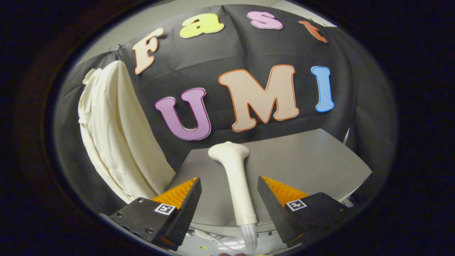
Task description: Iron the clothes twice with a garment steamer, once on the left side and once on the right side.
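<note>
Steamer lay on the counter between your spread tongs, untouched. It looked rigid, smooth and likely slippery; its mid-handle seemed the best grip. Garment hung leftward.

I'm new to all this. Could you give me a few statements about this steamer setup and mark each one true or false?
1. The white handheld garment steamer lies on the grey table. True.
2. The gripper is clamped on the steamer's handle. False: its fingers stand open, with gaps on both sides.
3. The cream-coloured cloth garment lies folded on the table. False: it hangs against the black booth wall, beside the table.
4. The steamer's handle lies between the fingers, its head beyond them. True.
</note>
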`<control>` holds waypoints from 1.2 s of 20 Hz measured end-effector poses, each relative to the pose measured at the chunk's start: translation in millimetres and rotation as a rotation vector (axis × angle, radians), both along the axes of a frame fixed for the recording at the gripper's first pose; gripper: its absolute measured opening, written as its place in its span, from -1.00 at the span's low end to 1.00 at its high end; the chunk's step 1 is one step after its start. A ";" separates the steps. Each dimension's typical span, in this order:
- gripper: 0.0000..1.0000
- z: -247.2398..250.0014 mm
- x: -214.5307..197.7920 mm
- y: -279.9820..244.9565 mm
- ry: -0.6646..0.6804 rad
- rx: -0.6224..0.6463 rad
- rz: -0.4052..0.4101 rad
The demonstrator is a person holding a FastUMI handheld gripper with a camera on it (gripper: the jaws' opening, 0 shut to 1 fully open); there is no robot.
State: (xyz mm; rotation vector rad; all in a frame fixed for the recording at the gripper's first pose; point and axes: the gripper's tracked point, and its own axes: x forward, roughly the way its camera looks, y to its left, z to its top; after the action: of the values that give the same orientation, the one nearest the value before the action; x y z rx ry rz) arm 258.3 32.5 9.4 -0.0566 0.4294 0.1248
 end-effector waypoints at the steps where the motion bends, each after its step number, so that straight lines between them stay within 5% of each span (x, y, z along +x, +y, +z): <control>1: 0.95 -3.3 14.2 -1.3 0.036 -0.017 -0.005; 8: 0.90 -23.5 77.2 2.6 0.239 -0.092 0.023; 15: 0.16 -27.1 96.0 4.3 0.362 -0.036 0.001; 24: -0.20 2.0 83.6 7.1 0.126 0.024 0.107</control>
State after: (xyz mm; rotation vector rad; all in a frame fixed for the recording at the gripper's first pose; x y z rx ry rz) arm 342.0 39.6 11.4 -0.0485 0.5510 0.2402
